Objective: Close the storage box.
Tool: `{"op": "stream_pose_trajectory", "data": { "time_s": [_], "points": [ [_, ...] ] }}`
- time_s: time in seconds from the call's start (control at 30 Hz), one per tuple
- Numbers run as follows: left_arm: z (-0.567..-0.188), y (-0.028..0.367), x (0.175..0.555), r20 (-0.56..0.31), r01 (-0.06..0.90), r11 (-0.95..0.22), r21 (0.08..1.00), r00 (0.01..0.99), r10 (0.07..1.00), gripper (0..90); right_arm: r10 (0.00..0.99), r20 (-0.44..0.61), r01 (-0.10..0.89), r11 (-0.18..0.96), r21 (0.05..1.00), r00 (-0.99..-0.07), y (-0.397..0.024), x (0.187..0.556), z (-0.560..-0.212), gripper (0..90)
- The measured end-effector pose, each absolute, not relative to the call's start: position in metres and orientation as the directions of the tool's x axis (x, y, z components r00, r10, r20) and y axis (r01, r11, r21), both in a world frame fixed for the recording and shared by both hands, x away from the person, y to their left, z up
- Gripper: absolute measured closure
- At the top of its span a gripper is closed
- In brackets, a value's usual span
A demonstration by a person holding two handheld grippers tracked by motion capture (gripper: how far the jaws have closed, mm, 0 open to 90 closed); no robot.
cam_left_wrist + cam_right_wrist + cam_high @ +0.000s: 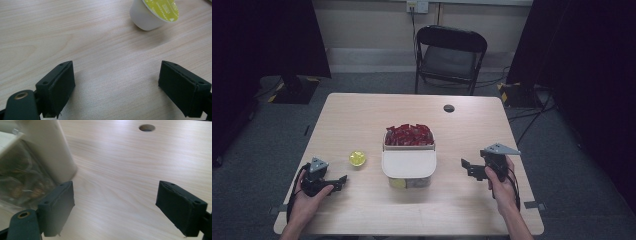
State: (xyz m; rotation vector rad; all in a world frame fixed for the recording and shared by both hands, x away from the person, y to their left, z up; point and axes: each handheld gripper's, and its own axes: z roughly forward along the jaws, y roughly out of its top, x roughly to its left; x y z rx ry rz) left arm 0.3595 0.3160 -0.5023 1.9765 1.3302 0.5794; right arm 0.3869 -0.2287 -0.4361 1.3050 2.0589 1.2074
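Left gripper [343,180] rests near-left on the table [362,115], jaws apart and empty. The pod [357,158] stands just beyond it. The box [408,162] sits mid-table. Right gripper [464,167], wide open and empty, hangs right of the box.

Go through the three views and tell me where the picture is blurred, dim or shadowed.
High view: dim, dark at both sides, the table evenly lit and fairly sharp. Left gripper view: sharp wood grain, the yellow-lidded capsule casts a soft shadow, and the left gripper shades the wood beneath its jaws. Right gripper view: the clear container at left is smeared and out of focus; the right gripper looks crisper.
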Motion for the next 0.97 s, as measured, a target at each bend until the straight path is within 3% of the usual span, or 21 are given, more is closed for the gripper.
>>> {"op": "stream_pose_trajectory", "data": {
  "time_s": [0.27,0.67,0.97],
  "points": [
    [-0.502,0.316,0.359,-0.008,0.624,-0.250,0.740,0.379,0.925,13.0,0.898,0.136,0.584,0.151,0.798,-0.419,-0.252,0.391,-0.460,14.3],
    [-0.502,0.316,0.359,-0.008,0.624,-0.249,0.740,0.378,0.926,13.0,0.942,0.014,0.680,0.232,0.695,-0.335,-0.262,0.401,-0.493,13.9],
    [-0.502,0.316,0.359,-0.005,0.626,-0.251,0.738,0.377,0.926,12.9,0.952,-0.016,0.644,0.218,0.733,-0.305,-0.260,0.396,-0.500,11.5]
  ]
}}
